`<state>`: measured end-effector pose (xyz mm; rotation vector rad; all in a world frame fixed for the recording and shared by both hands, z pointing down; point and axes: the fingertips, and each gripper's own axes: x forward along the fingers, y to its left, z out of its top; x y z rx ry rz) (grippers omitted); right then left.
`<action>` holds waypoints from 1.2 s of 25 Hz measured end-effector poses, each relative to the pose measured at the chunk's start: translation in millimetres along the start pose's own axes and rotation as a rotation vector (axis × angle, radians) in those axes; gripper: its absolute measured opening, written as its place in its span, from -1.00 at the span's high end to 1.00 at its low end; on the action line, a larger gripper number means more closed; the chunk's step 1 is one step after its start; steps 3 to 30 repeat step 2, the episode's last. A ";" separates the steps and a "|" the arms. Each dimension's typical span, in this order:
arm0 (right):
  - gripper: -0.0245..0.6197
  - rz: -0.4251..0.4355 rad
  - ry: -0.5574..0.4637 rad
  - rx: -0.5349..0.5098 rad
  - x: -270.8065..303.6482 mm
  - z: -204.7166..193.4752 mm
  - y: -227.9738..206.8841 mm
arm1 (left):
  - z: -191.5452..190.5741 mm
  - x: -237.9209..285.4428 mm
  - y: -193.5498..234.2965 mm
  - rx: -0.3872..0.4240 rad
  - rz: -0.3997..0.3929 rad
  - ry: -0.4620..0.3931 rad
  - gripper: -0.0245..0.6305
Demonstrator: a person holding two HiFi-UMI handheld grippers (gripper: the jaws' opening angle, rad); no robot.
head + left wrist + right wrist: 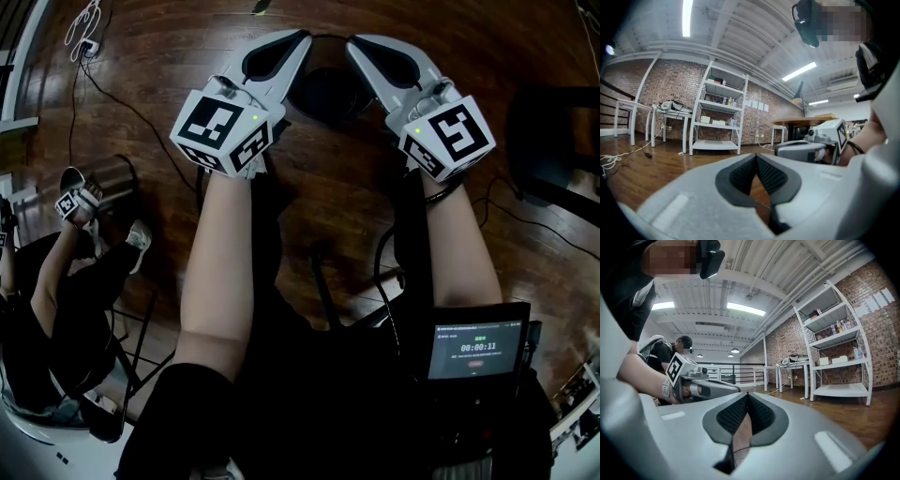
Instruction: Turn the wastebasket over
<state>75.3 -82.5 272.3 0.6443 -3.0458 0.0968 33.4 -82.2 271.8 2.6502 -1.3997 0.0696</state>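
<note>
A dark round thing (328, 94), which may be the wastebasket seen from above, sits on the wooden floor below and between my two grippers. Neither gripper view shows it. My left gripper (289, 49) and right gripper (367, 51) are held level side by side above it, tips angled towards each other. In the left gripper view the left gripper (756, 157) has its pad tips meeting, with nothing between them. The right gripper (746, 395) is likewise shut and empty. Each gripper shows in the other's view: the right gripper (806, 150) and the left gripper (703, 387).
White shelving (719, 115) and white tables (670, 110) stand against a brick wall. A wooden table (806, 123) lies beyond. Cables (89, 56) run over the floor. Another person (66, 272) sits at the left. A small screen (478, 342) hangs at my chest. A black frame (553, 150) stands to the right.
</note>
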 end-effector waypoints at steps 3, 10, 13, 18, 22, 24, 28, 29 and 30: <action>0.90 0.005 0.000 -0.001 -1.5 -1.2 1.7 | 0.1 0.0 -1.8 0.003 0.001 -0.002 0.93; 0.90 0.005 0.000 -0.001 -1.5 -1.2 1.7 | 0.1 0.0 -1.8 0.003 0.001 -0.002 0.93; 0.90 0.005 0.000 -0.001 -1.5 -1.2 1.7 | 0.1 0.0 -1.8 0.003 0.001 -0.002 0.93; 0.90 0.005 0.000 -0.001 -1.5 -1.2 1.7 | 0.1 0.0 -1.8 0.003 0.001 -0.002 0.93; 0.90 0.005 0.000 -0.001 -1.5 -1.2 1.7 | 0.1 0.0 -1.8 0.003 0.001 -0.002 0.93; 0.90 0.005 0.000 -0.001 -1.5 -1.2 1.7 | 0.1 0.0 -1.8 0.003 0.001 -0.002 0.93; 0.90 0.005 0.000 -0.001 -1.5 -1.2 1.7 | 0.1 0.0 -1.8 0.003 0.001 -0.002 0.93; 0.90 0.005 0.000 -0.001 -1.5 -1.2 1.7 | 0.1 0.0 -1.8 0.003 0.001 -0.002 0.93; 0.90 0.005 0.000 -0.001 -1.5 -1.2 1.7 | 0.1 0.0 -1.8 0.003 0.001 -0.002 0.93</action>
